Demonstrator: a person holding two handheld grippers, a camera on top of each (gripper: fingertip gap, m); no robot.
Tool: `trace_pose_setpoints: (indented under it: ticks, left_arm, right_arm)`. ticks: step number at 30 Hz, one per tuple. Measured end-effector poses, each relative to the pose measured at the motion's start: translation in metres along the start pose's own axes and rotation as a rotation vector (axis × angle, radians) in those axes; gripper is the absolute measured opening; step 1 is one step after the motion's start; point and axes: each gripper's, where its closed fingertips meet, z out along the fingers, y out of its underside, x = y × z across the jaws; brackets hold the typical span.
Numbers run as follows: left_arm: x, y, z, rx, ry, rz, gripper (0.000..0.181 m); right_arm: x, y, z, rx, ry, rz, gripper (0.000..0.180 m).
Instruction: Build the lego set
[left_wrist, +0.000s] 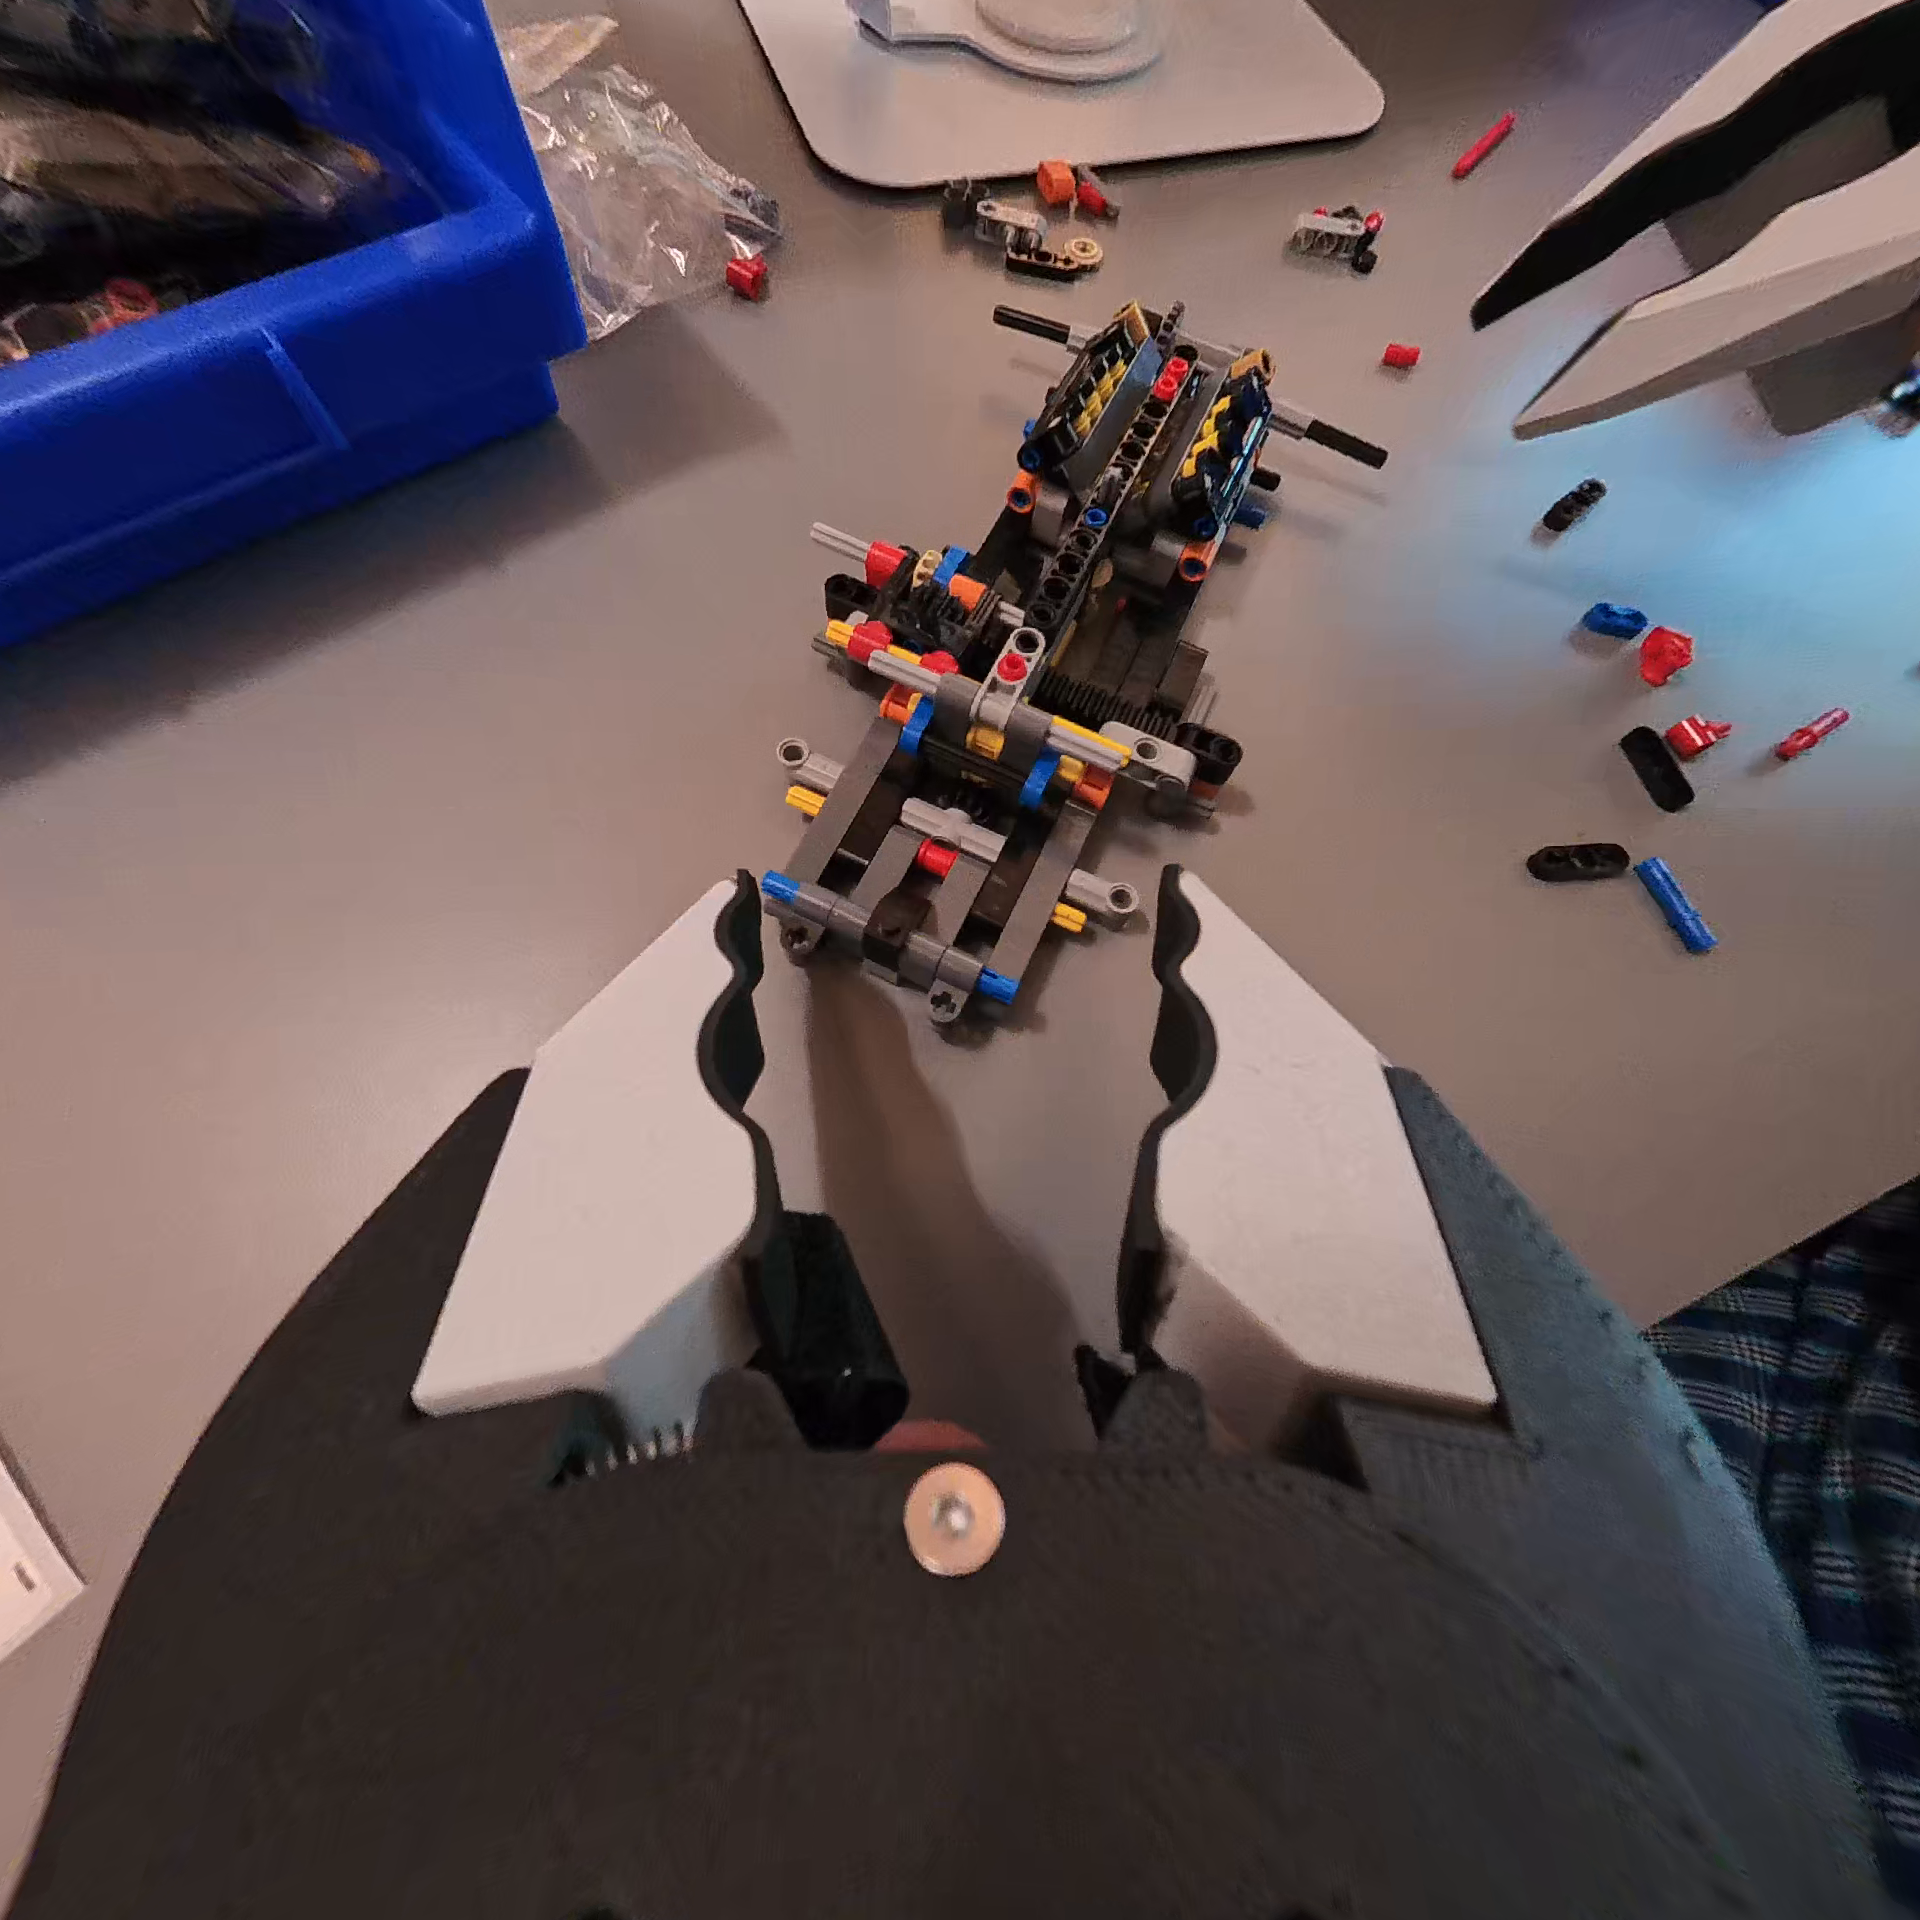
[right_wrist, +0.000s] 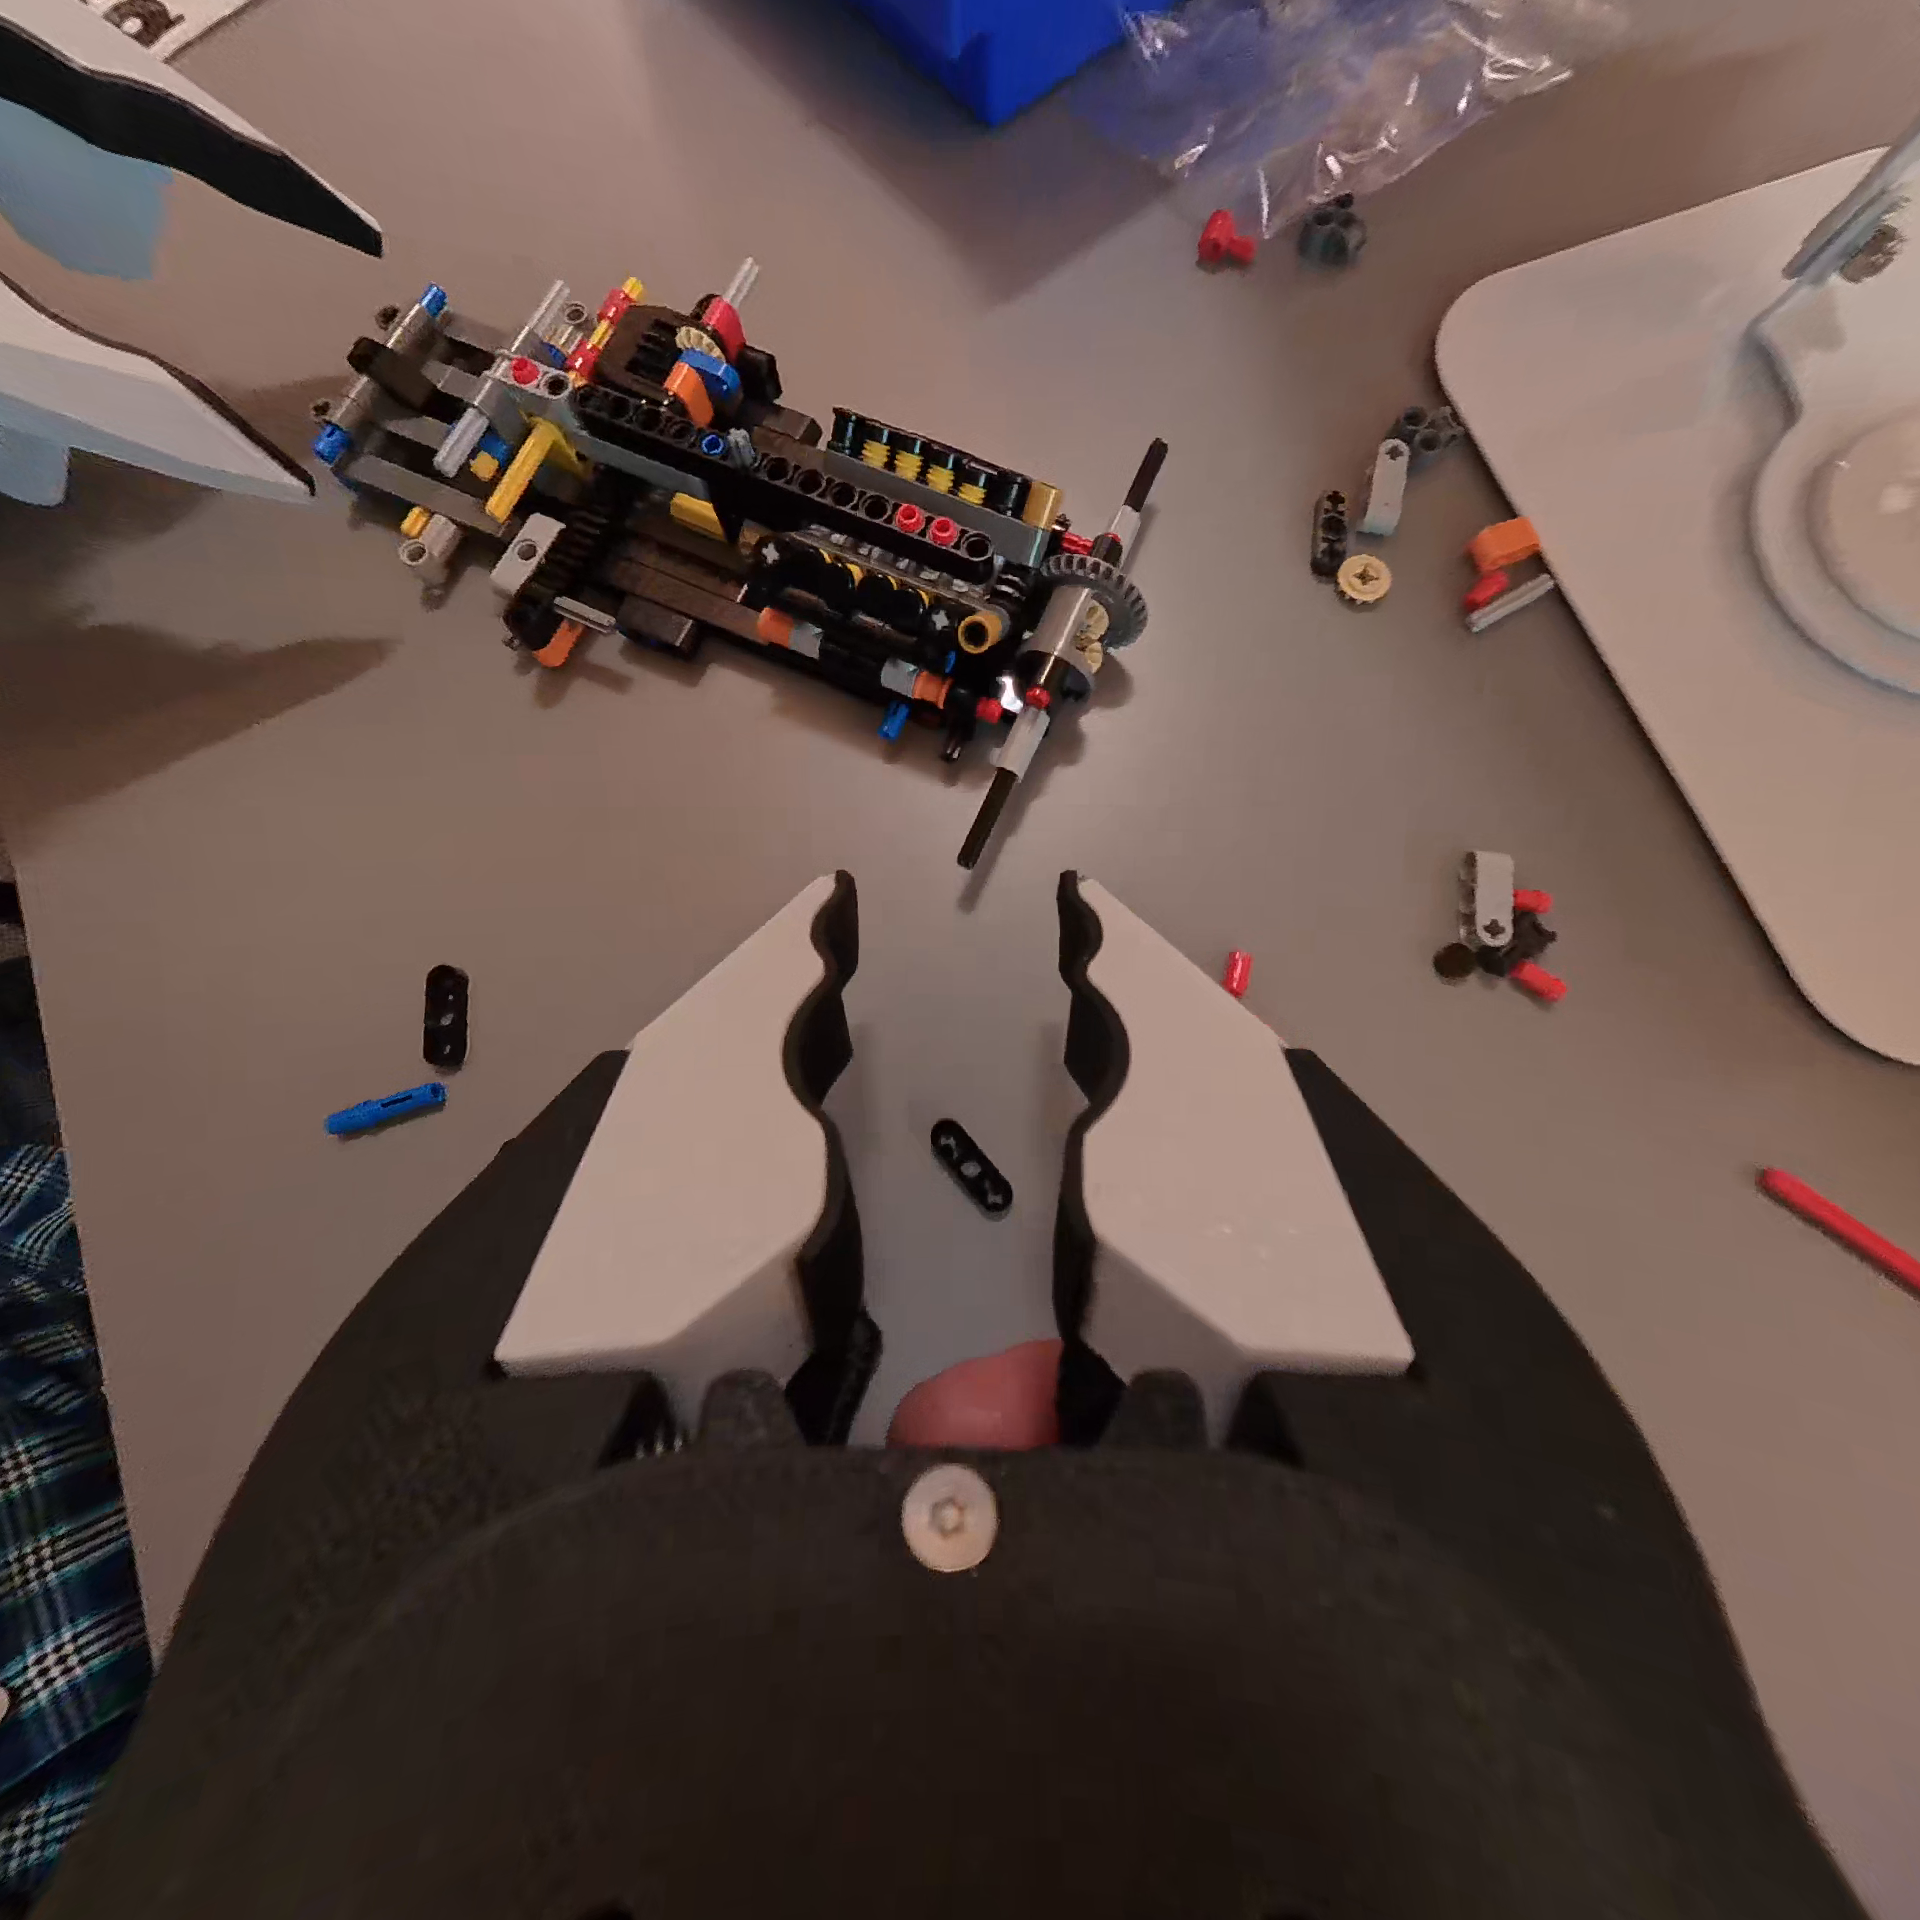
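Grey tabletop (left_wrist: 312, 831), w/ a blue parts bin (left_wrist: 260, 343) far left, a crinkled clear bag (left_wrist: 644, 197) beside it and a pale stand base (left_wrist: 1091, 114) at the far edge, fills the left wrist view: the half-built lego chassis (left_wrist: 1039, 644) lies centre, its long axis running straight away from the left gripper (left_wrist: 956, 894), whose jaws stand wide apart and hold nothing, tips flanking the chassis's near crossbar w/o visibly touching it. Loose pcs, incl. a blue pin (left_wrist: 1675, 904) and a black link (left_wrist: 1577, 862), are scattered to the right, w/ the right gripper (left_wrist: 1496, 364) hovering far right. Right wrist view: same table, chassis (right_wrist: 727, 520) now far left of centre, long axis running left to right across the frame, its black axle (right_wrist: 1060, 665) sticking out toward the right gripper (right_wrist: 956, 883). Those jaws are parted a moderate way, empty; a short black link (right_wrist: 971, 1169) lies on the table between the fingers, nearer the gripper's base than the tips, angled slightly off the finger line. Left gripper (right_wrist: 312, 364) sits at the chassis's left end. Judged from this: left claw is better placed to steady the chassis end-on, while the right is closer to the loose link, which prob. needs a short pull-back or dip to pinch.
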Motion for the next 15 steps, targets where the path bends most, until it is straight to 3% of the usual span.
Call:
trace_pose_setpoints:
  ticks: [6,15]
  left_arm:
    - [-0.002,0.001,0.001,0.011,-0.013,-0.003,0.075]
    - [-0.005,-0.002,-0.001,0.069,0.026,-0.086,0.075]
  right_arm:
    - [0.008,-0.007,-0.023,0.123,0.074,0.091,0.049]
    - [0.010,0.023,-0.029,0.147,0.150,0.135,0.047]
